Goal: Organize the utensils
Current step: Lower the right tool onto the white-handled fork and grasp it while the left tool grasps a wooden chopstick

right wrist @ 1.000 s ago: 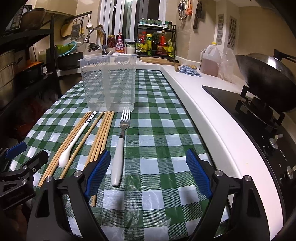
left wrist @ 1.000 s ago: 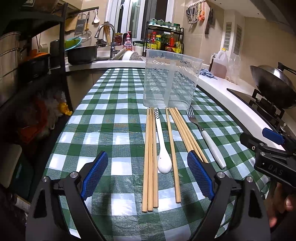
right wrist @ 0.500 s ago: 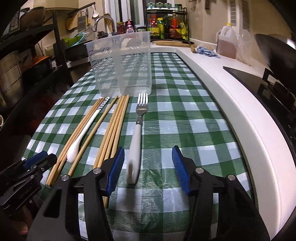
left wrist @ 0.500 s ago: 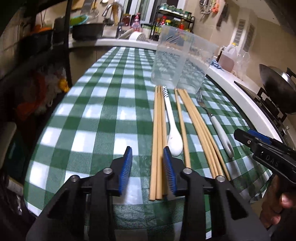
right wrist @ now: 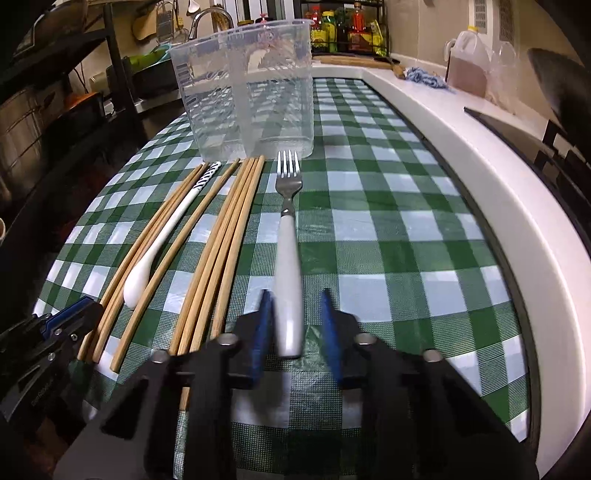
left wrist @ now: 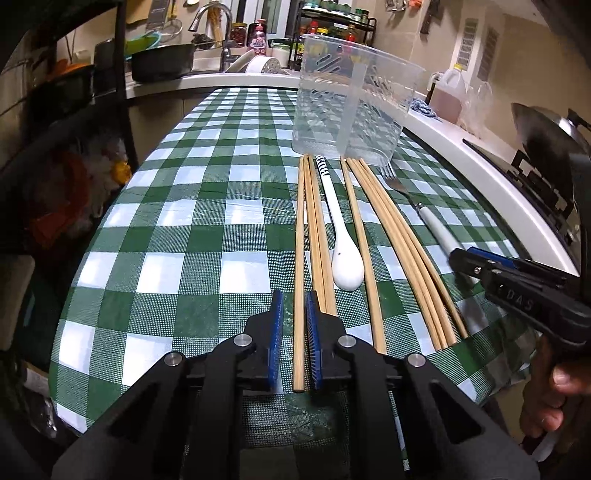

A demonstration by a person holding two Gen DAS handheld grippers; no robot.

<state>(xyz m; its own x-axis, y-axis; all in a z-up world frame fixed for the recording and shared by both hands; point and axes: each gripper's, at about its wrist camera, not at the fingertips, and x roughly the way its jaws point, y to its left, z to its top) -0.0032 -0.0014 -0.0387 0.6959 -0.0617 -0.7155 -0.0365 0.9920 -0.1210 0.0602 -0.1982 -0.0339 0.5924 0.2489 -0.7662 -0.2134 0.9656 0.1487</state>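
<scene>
Several wooden chopsticks (left wrist: pixel 391 236), a white spoon (left wrist: pixel 341 236) and a white-handled fork (right wrist: pixel 288 258) lie side by side on the green checked tablecloth (left wrist: pixel 207 221) in front of a clear plastic utensil holder (left wrist: pixel 351 107). My left gripper (left wrist: pixel 295 314) has narrowed around the near end of the leftmost chopstick (left wrist: pixel 298 266), with a small gap left on both sides. My right gripper (right wrist: pixel 295 314) straddles the fork's handle end, half open, its left pad close to the handle. The holder (right wrist: pixel 247 92) looks empty.
A white counter (right wrist: pixel 480 177) runs along the right with a stove and wok (left wrist: pixel 546 125). A sink, pots and a spice rack (left wrist: pixel 332 22) stand at the back. A dark shelf unit (left wrist: pixel 55 110) stands left. The table edge lies just under both grippers.
Both grippers moved forward and down onto the utensils and narrowed: the left from wide open to nearly shut around one chopstick, the right from wide open to half open around the fork handle.
</scene>
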